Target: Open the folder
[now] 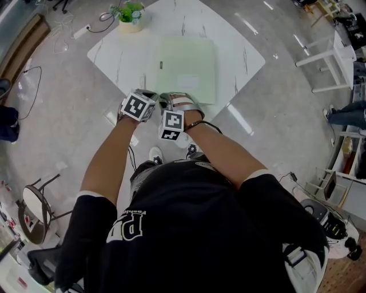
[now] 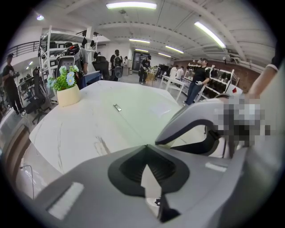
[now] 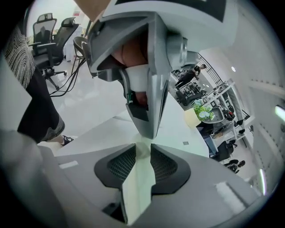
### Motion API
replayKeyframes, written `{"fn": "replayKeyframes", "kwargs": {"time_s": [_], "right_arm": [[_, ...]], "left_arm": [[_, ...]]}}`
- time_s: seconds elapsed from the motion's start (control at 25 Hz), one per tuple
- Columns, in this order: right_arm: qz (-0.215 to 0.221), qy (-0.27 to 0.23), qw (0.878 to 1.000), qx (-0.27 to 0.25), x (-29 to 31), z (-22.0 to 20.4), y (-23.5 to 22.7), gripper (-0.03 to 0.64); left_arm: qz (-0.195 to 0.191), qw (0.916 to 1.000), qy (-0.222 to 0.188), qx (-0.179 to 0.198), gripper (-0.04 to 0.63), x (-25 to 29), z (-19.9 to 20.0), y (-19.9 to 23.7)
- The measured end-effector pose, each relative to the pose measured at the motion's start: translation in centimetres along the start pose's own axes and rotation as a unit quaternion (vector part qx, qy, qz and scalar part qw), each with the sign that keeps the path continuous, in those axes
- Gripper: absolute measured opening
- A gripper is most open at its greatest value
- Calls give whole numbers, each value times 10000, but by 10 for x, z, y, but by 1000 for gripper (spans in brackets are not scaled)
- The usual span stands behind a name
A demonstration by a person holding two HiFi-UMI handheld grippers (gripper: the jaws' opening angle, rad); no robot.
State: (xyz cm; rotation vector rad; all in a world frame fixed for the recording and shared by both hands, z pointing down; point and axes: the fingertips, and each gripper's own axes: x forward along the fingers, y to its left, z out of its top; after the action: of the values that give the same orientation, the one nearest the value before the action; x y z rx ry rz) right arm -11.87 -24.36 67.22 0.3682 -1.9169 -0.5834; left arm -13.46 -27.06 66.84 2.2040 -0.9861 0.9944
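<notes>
A pale green folder (image 1: pixel 186 68) lies flat and closed on the white marble table (image 1: pixel 114 51), with a small dark clip (image 1: pixel 161 64) near its left edge. Both grippers hover side by side at the table's near corner. My left gripper (image 1: pixel 152 95) is shut and holds nothing; in its own view its tips (image 2: pixel 145 147) meet above the table, short of the folder (image 2: pixel 138 102). My right gripper (image 1: pixel 182 103) sits at the folder's near edge. Its jaws (image 3: pixel 143 146) stand a narrow gap apart, with nothing between them.
A potted plant (image 1: pixel 130 16) stands on the table's far corner. A white desk (image 1: pixel 337 57) is off to the right, and a round stool (image 1: pixel 34 206) is on the floor at the left. Several people (image 2: pixel 196 82) stand far behind the table.
</notes>
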Motion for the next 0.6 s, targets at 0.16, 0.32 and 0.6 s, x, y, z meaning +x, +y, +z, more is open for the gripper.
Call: {"fn": "replayKeyframes", "kwargs": {"time_s": [0.16,0.32,0.6], "right_arm": [[-132,157,9997,-155,1,0,-2,80],[-163,118,9997,-108,0,0,-4,80],[-209,-198,9993,251,-9,8,-8,61]], "left_arm": [[36,10000,9,29,57,-1,0,0],[85,9999,5,73,57,-1,0,0],[91,9999,-24,34,57,-1,1,1]]}}
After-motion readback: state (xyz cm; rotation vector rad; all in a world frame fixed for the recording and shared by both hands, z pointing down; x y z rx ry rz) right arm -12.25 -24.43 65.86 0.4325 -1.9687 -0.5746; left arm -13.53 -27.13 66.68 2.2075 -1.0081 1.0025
